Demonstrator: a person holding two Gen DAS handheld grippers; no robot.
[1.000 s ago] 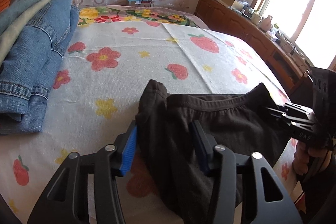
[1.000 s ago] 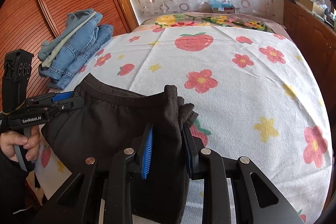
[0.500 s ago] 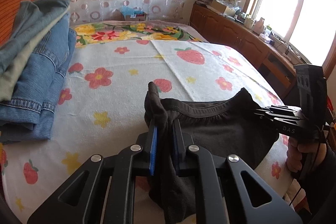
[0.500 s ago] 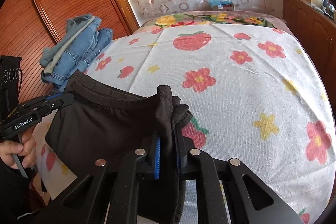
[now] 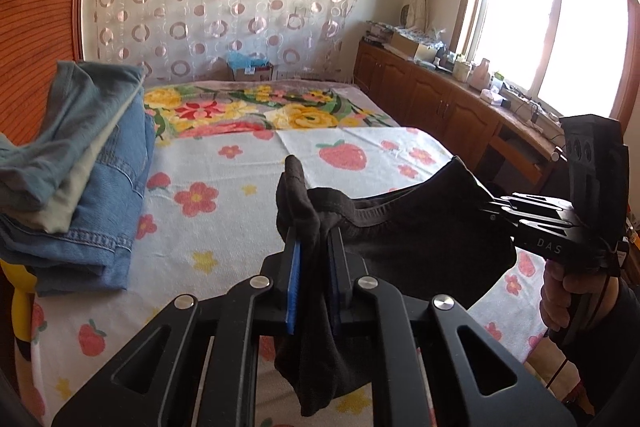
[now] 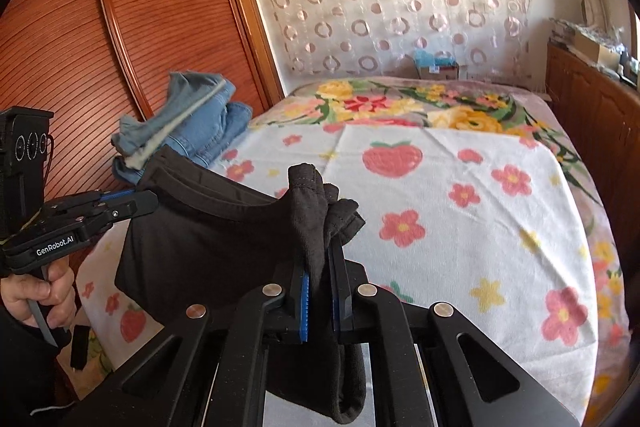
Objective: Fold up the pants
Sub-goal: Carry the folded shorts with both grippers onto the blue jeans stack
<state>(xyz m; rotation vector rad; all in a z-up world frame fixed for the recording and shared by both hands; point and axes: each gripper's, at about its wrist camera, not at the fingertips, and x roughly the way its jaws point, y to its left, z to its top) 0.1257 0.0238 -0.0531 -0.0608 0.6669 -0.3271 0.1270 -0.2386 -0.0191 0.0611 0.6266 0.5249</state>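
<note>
Black pants hang by the waistband between my two grippers, lifted above the bed. In the left wrist view my left gripper is shut on one bunched corner of the waistband, and cloth droops below its fingers. The right gripper grips the other corner at the right, held by a hand. In the right wrist view my right gripper is shut on its corner of the pants. There the left gripper pinches the far end at the left. The legs hang out of sight below.
A bed with a flower-and-strawberry cover lies ahead. Folded jeans are stacked on its left side, by a wooden wardrobe. A cluttered wooden cabinet runs along the right under a window. A cardboard box sits beyond the bed.
Both grippers closed on the waistband corners, then rose and lifted the pants off the bed. The waistband now stretches between them, higher in both views.
</note>
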